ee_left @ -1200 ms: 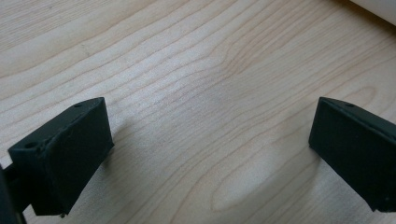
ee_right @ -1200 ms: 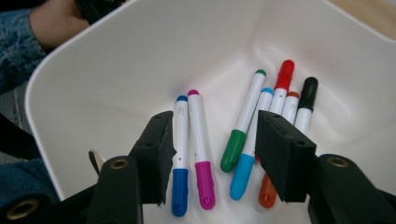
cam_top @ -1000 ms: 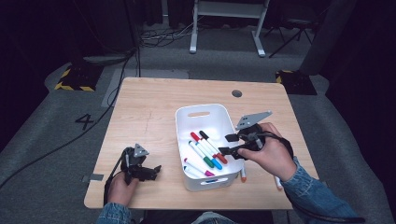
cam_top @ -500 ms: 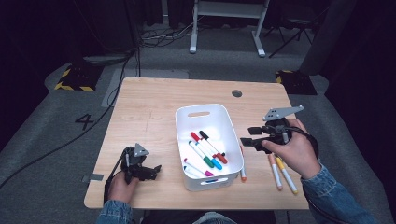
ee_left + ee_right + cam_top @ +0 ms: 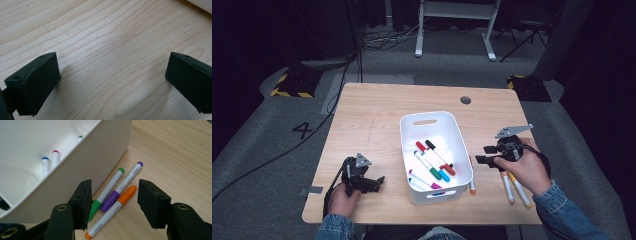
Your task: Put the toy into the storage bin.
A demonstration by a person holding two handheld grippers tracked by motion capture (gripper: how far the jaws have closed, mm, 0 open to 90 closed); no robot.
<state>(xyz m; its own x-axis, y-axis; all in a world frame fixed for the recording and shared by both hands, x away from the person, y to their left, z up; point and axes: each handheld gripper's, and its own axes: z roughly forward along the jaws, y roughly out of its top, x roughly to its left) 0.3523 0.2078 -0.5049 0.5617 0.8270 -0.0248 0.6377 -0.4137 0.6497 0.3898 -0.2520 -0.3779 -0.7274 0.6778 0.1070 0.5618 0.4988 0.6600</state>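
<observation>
Markers into the white bin [image 5: 435, 119]: mostly done
Several markers [image 5: 435, 162] binned; three markers [image 5: 117, 195] beside it remain; right tongs [image 5: 113, 203] and left tongs [image 5: 112, 82] open, empty.

A black cable [image 5: 287, 150] crosses the grey floor [image 5: 257, 200] past yellow-black tape [image 5: 287, 85].

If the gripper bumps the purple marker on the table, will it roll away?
Probably only a little. The purple marker looks round and smooth, so it could roll, but the green marker and orange marker lie against it. It looks stiff and light.
</observation>
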